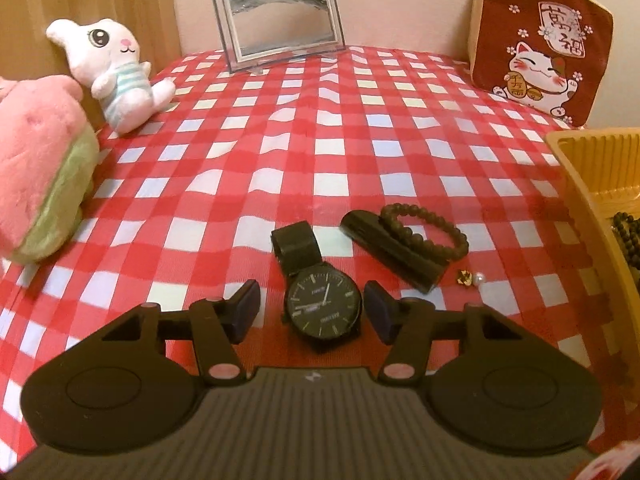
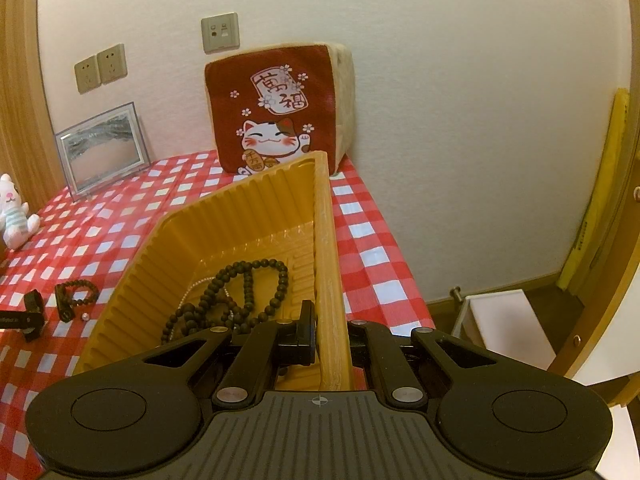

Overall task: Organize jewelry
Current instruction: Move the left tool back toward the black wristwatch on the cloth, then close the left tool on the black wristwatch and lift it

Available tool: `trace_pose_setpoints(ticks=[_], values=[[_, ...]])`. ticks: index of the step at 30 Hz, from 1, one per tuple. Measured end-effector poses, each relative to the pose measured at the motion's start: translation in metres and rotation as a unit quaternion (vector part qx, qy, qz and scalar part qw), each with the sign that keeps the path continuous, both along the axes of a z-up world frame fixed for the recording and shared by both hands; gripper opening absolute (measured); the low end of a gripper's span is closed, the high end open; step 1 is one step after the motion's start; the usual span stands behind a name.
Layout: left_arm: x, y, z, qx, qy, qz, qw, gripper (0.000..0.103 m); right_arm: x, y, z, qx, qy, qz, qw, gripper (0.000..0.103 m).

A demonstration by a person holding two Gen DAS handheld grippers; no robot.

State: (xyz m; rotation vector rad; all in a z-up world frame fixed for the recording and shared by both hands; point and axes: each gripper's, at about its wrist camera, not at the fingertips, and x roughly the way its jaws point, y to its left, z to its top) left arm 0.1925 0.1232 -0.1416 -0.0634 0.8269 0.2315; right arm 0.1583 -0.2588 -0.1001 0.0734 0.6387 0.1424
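A red-and-white checked cloth (image 1: 304, 128) covers the table set against a pale wall. A black wristwatch (image 1: 322, 306) lies face up on the cloth, directly between the two fingers of the left claw (image 1: 316, 312), whose pads stand apart on either side of the dial without touching it; the claw holds nothing. Just ahead and to the right of that claw, a dark beaded bracelet (image 1: 426, 228) rests across a black oblong object (image 1: 394, 248), and a small gold piece (image 1: 464, 276) and a white pearl (image 1: 479, 279) lie beside them. Farther right, the edge of a yellow plastic tray (image 1: 580, 184) comes into view. The right claw (image 2: 324, 344) is clamped shut on the near right wall of that tray (image 2: 326, 240), one finger inside and one outside. Within the tray, just ahead of the claw's left finger, lies a long strand of dark beads (image 2: 244, 292) over a thin pale chain. Beyond the left claw, a white plush rabbit (image 1: 112, 68) and a pink-and-green plush (image 1: 40, 168) sit at the far left, a glass-framed picture (image 1: 276, 24) stands at the back, and a red cushion printed with a lucky cat (image 1: 540, 48) leans at the far right.
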Motion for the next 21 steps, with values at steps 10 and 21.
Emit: trace_pose_setpoints(ticks=[10, 21], values=[[0.0, -0.001, -0.004, 0.005, -0.002, -0.025, 0.9997, 0.039, 0.0, 0.001, 0.0, -0.002, 0.0, 0.001, 1.0, 0.005], [-0.021, -0.001, 0.033, -0.034, -0.038, -0.034, 0.9982, 0.039, 0.0, 0.001, 0.0, -0.002, 0.0, 0.0, 1.0, 0.005]])
